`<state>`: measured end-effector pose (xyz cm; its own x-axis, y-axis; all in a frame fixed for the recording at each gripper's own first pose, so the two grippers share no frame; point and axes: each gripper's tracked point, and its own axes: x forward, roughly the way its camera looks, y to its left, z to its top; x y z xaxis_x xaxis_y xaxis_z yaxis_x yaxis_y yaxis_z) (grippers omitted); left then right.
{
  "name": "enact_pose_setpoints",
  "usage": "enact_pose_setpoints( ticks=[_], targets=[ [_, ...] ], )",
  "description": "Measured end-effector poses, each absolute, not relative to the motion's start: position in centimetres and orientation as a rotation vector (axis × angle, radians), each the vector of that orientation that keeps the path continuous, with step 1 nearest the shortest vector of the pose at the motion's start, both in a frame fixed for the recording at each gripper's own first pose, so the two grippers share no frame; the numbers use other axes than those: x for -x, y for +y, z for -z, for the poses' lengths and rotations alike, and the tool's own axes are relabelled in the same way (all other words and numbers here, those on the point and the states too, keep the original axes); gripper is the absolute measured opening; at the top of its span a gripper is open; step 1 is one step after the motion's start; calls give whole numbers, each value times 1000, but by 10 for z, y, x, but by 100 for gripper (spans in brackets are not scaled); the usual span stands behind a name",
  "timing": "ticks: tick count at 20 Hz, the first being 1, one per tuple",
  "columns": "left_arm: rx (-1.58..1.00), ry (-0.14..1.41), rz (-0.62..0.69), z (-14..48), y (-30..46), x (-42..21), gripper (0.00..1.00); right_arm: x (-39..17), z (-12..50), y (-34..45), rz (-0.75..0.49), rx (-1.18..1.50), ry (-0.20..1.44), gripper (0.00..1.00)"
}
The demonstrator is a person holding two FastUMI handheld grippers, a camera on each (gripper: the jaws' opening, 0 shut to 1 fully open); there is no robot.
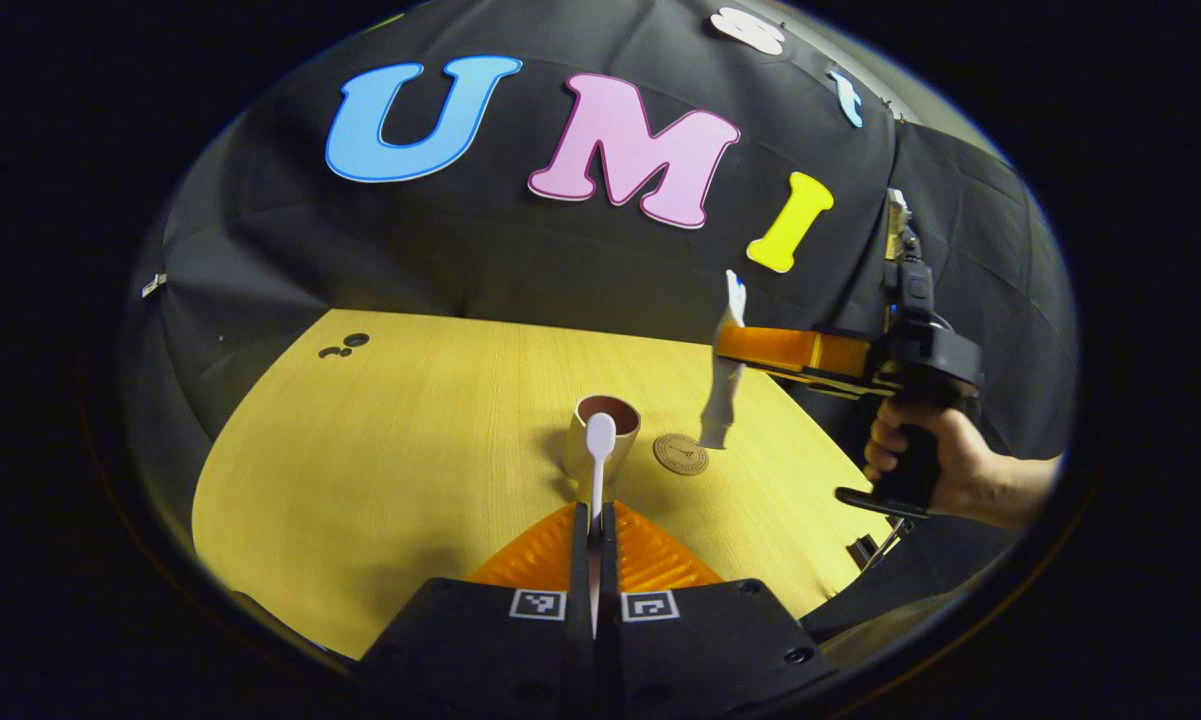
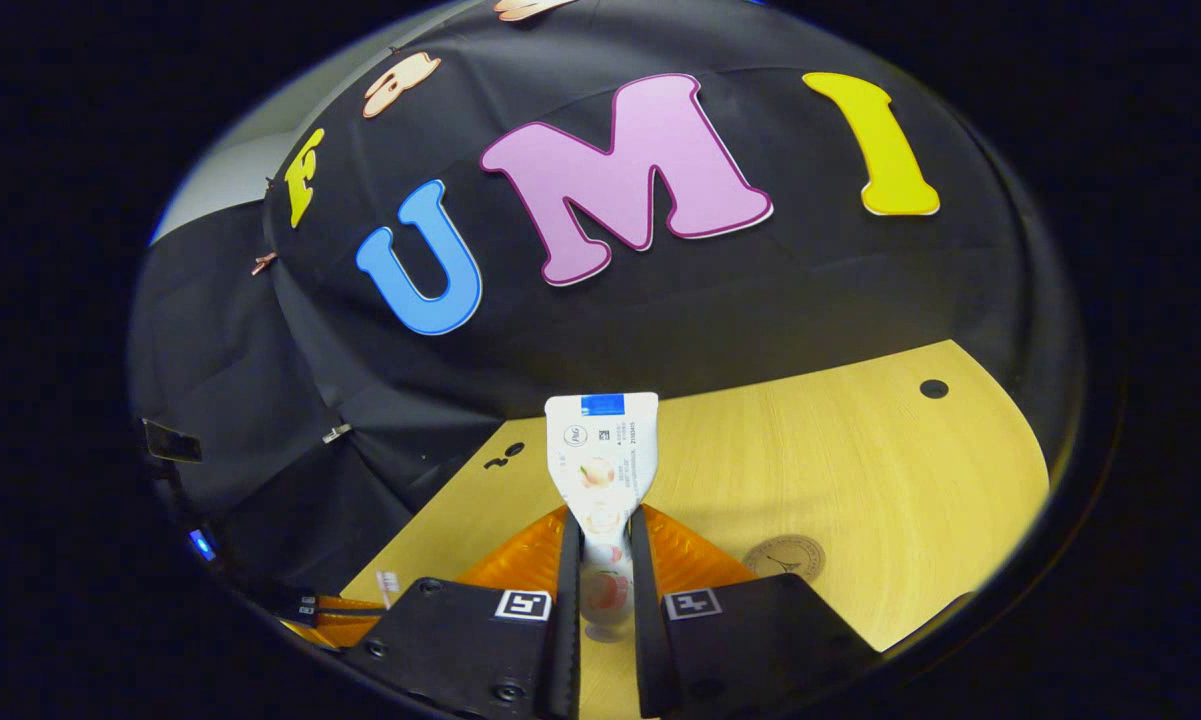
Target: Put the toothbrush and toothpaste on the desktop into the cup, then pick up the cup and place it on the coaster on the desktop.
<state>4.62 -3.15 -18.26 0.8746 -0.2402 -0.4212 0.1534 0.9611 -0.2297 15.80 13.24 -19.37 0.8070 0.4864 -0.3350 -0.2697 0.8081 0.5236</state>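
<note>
Toothbrush (image 1: 600,455): we grip it in the left tool (image 1: 594,520), lifted off the counter (image 1: 380,450), its end toward the cup (image 1: 605,430). Toothpaste (image 2: 601,465): clamped in the right tool (image 2: 605,560), raised beside the coaster (image 1: 681,453). Step in hand, we judge: loading the cup. Next we must centre each item over the rim, tip it down, then release.

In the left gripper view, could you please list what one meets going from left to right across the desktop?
Cup with the toothbrush before it → coaster → toothpaste in the right claw → hand.
</note>
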Motion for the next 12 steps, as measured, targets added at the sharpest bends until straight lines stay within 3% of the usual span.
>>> enact_pose_setpoints(
  ticks=[12],
  targets=[
    [167,460,208,180,7,-29,6,-230,233,169,-343,-454,425,26]
  ],
)
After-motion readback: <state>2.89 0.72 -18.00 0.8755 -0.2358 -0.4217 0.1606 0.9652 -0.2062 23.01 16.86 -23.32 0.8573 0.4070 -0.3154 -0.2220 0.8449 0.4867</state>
